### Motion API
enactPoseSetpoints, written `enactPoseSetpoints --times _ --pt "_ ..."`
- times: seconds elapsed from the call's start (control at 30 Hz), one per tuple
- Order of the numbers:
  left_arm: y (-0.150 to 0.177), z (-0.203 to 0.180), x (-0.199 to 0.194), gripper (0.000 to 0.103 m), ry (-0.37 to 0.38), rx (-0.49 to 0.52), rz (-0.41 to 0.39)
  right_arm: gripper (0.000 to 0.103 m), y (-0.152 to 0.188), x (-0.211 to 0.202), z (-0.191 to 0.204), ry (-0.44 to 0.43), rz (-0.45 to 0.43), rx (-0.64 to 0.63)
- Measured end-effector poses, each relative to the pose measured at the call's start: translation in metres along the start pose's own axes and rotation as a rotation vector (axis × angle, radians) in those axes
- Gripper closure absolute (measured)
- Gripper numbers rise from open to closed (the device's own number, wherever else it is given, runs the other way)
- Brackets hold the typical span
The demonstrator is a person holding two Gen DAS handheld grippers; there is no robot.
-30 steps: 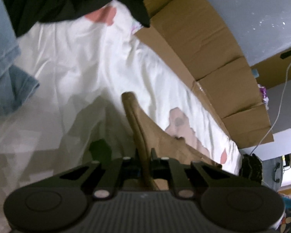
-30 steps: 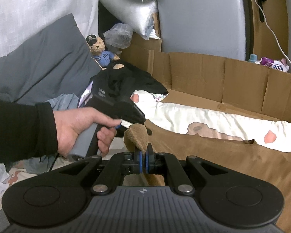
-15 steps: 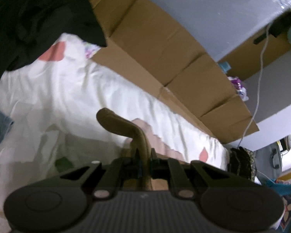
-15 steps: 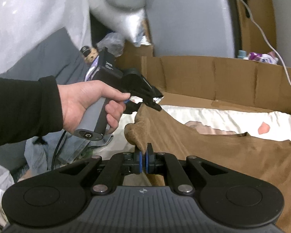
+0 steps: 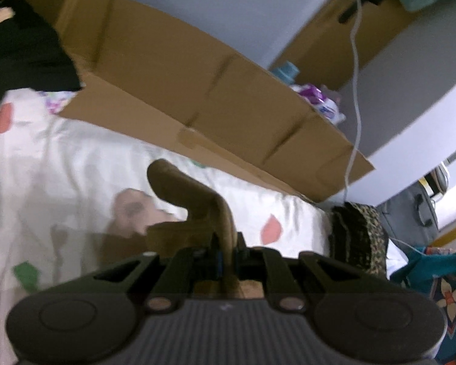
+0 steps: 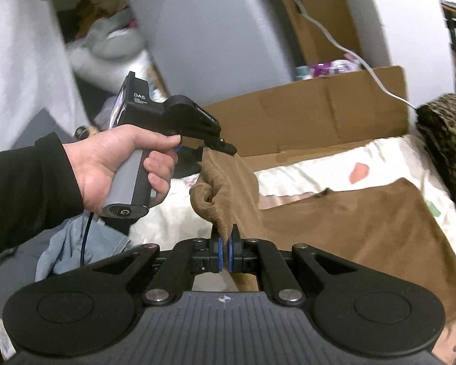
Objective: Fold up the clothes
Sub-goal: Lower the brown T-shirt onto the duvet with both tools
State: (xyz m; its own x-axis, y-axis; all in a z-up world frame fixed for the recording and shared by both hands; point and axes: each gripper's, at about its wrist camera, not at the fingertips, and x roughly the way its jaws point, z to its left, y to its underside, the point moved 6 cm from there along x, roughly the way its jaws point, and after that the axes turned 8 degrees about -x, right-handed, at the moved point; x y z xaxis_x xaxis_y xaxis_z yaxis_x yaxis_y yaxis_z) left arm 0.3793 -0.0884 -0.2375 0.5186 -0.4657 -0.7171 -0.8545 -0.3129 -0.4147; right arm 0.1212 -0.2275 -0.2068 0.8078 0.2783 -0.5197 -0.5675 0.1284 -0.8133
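— Brown, soft fleece: where is it?

— Your left gripper (image 6: 225, 149), jaws closed, pinches one edge of the brown garment (image 6: 334, 222); just right of it, your right gripper (image 6: 224, 254) clamps the neighbouring edge. The rest trails over the bed (image 6: 319, 170).

— How will it handle?

— Light, floppy, likely to sag; grip hems or corners.

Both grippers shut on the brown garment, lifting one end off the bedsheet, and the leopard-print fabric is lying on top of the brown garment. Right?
Not quite. Both the left gripper and right gripper are shut on the brown garment, but the right wrist view shows the leopard-print fabric apart from it, at the bedsheet's far edge.
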Motion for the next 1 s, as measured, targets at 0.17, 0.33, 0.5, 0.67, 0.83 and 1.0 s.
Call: enactPoseSetpoints --times 0.17,0.33,0.5,0.67,0.83,1.0 --pt "0.015 -0.036 0.030 0.095 0.002 0.044 0.035 0.101 0.005 -0.007 -0.039 0.050 -0.022 0.080" --pt "0.031 -0.069 0.061 0.095 0.000 0.087 0.072 0.101 0.016 -0.008 -0.088 0.102 -0.034 0.201" --pt "0.050 -0.089 0.099 0.094 -0.029 0.130 0.120 0.101 0.036 -0.003 -0.135 0.152 -0.031 0.316" --pt "0.069 -0.105 0.139 0.094 -0.065 0.172 0.170 0.101 0.063 0.007 -0.174 0.195 -0.020 0.417" --pt "0.088 -0.119 0.174 0.094 -0.085 0.220 0.219 0.101 0.089 0.010 -0.208 0.243 -0.007 0.541" --pt "0.111 -0.132 0.201 0.093 -0.112 0.278 0.260 0.101 0.111 0.007 -0.232 0.275 -0.022 0.673"
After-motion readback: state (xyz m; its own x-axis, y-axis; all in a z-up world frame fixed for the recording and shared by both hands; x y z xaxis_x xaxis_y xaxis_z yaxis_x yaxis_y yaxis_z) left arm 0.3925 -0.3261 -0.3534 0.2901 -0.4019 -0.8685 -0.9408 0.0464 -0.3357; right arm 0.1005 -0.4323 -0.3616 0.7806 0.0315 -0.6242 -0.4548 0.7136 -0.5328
